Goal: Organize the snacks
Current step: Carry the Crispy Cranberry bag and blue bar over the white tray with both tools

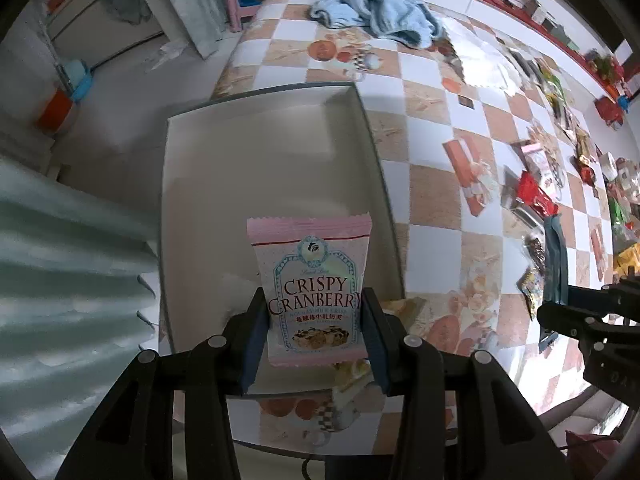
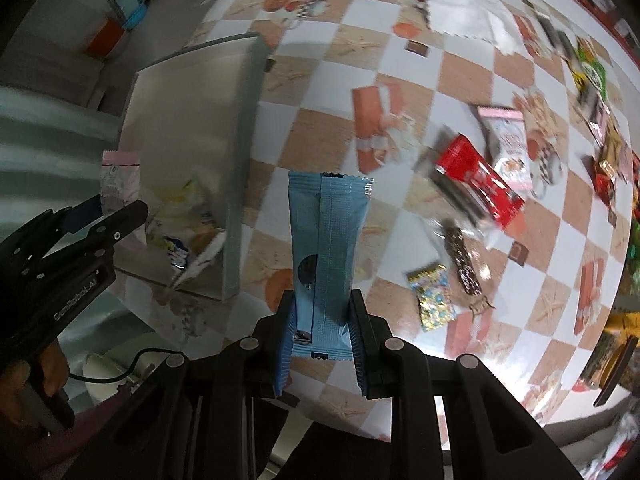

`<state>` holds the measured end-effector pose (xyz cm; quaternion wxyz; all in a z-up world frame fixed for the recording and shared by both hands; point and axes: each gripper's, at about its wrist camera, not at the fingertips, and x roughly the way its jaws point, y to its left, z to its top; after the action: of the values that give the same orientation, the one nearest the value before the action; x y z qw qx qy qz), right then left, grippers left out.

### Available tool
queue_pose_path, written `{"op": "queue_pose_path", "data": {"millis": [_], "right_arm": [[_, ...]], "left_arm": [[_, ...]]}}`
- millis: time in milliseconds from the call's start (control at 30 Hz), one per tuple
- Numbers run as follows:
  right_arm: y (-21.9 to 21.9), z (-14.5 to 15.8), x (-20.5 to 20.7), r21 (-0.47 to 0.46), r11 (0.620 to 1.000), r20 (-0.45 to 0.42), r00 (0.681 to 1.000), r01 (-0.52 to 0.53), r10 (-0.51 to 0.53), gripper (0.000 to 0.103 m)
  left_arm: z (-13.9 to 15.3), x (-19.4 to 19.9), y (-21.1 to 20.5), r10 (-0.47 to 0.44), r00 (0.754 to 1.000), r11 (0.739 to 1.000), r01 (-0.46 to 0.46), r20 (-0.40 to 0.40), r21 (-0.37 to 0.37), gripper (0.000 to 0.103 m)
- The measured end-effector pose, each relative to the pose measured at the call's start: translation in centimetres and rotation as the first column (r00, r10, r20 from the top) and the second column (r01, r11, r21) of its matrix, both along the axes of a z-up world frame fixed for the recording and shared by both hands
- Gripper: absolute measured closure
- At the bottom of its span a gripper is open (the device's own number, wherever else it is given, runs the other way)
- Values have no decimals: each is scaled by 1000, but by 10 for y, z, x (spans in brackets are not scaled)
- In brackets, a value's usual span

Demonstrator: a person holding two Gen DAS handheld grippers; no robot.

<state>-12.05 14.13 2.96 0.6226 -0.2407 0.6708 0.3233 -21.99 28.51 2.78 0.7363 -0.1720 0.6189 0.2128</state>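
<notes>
Your left gripper (image 1: 316, 320) pinched the pink cranberry packet (image 1: 312, 288) over the white box (image 1: 200, 184); your right gripper (image 2: 322, 320) clamped the blue packet (image 2: 326, 248) above the table (image 2: 400, 128), beside the box. Lower each flat inside; one snack (image 2: 188, 224) seemingly lay there.

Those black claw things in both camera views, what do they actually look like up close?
Each is a matte black plastic tool. The left gripper and the right gripper have two flat fingers lined with ribbed blue pads, joined by angular linkage arms with round silver pivot pins. White lettering runs along the left one's body, and a thin black cable trails beside its handle.
</notes>
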Motion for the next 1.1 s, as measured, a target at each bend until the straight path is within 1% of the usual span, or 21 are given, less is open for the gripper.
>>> {"op": "queue_pose_path", "data": {"millis": [500, 833, 1100], "right_arm": [[41, -1, -14, 9, 997, 3, 997, -73, 73, 76], [46, -2, -14, 4, 995, 3, 995, -103, 103, 76], [64, -1, -17, 7, 990, 10, 990, -139, 139, 76]], "left_arm": [[1, -18, 31, 56, 998, 998, -56, 2, 11, 55], [-3, -23, 46, 83, 997, 996, -83, 2, 11, 55], [-6, -23, 55, 97, 995, 995, -97, 2, 3, 55]]}}
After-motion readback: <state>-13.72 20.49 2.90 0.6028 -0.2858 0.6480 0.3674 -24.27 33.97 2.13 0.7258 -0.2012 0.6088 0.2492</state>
